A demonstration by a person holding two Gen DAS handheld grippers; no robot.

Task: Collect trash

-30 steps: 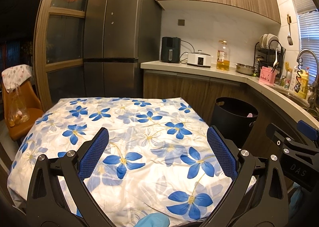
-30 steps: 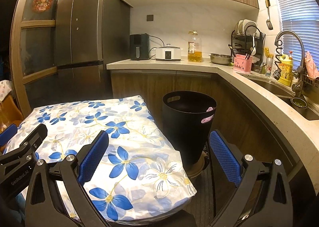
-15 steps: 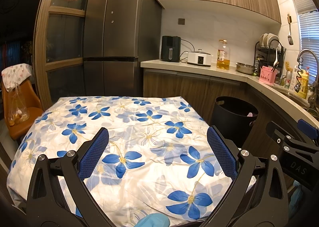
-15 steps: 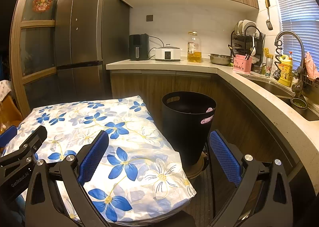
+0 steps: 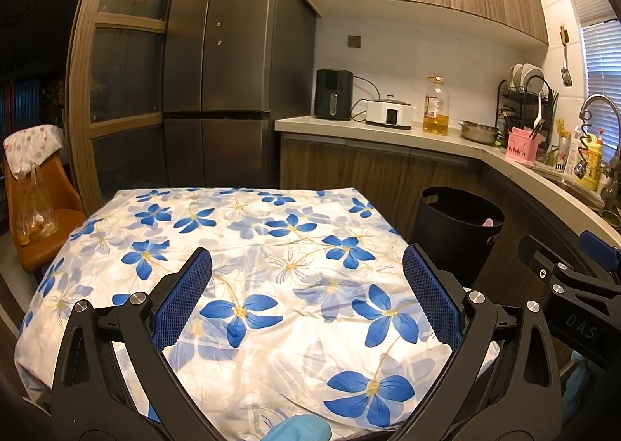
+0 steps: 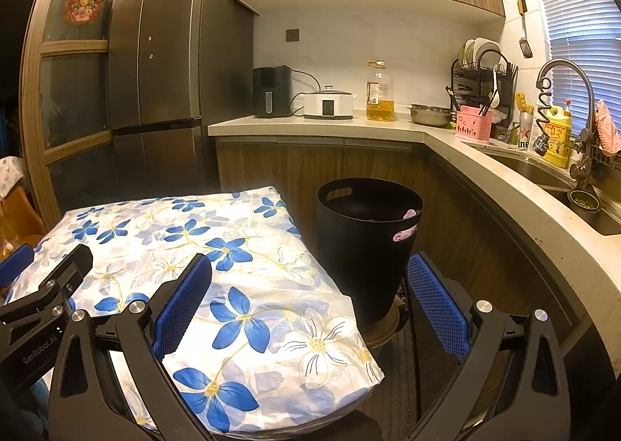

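Trash shows only as a pink scrap [image 6: 408,214] already inside the black bin [image 6: 368,247], which stands on the floor just right of the flowered worktop [image 6: 240,286]; no loose piece lies on the cloth. The likely slip is searching the wrong spot, or clipping the bin's rim and tipping it. The left gripper [image 5: 306,297] and right gripper [image 6: 308,299] both gape wide, holding nothing.

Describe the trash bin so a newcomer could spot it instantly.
Start at the table with the flowered cloth. Off its right edge, against the wooden counter cabinets, stands the trash bin: a black tapered bucket with cut-out handle slots, something pink inside its rim.
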